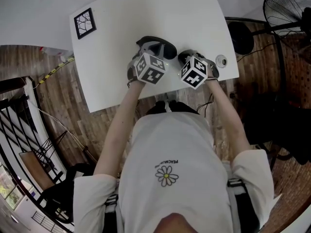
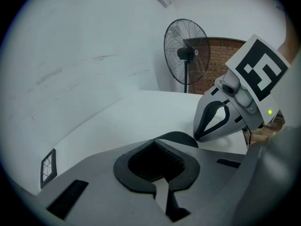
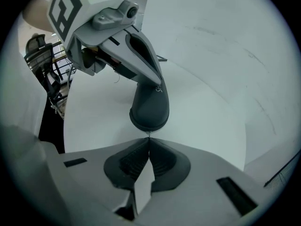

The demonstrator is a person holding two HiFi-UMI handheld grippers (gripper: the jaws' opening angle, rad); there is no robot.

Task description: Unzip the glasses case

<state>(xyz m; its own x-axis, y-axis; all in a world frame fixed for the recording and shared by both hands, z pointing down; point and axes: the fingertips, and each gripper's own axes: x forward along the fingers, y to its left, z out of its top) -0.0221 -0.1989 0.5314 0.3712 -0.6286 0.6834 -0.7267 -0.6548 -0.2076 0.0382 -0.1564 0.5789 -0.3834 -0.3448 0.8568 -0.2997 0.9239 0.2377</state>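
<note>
The dark glasses case (image 3: 149, 108) lies on the white table (image 1: 146, 13), and in the head view it sits between the two marker cubes. My left gripper (image 2: 156, 147) is shut on the case's body, its grey fingers (image 3: 143, 60) clamping it from above. Only the case's rounded far end (image 2: 181, 138) shows past those jaws. My right gripper (image 3: 148, 140) is shut, its tips pinching the small metal zipper pull (image 3: 148, 133) at the case's near end. Seen from the left gripper view, the right gripper (image 2: 196, 136) touches that end from the right.
A black-framed marker tile (image 1: 84, 23) lies at the table's far left. A small round object (image 1: 221, 60) sits near the table's right edge. A standing fan (image 2: 186, 51) is beyond the table on the right. Metal railings (image 1: 19, 130) stand over the wooden floor at left.
</note>
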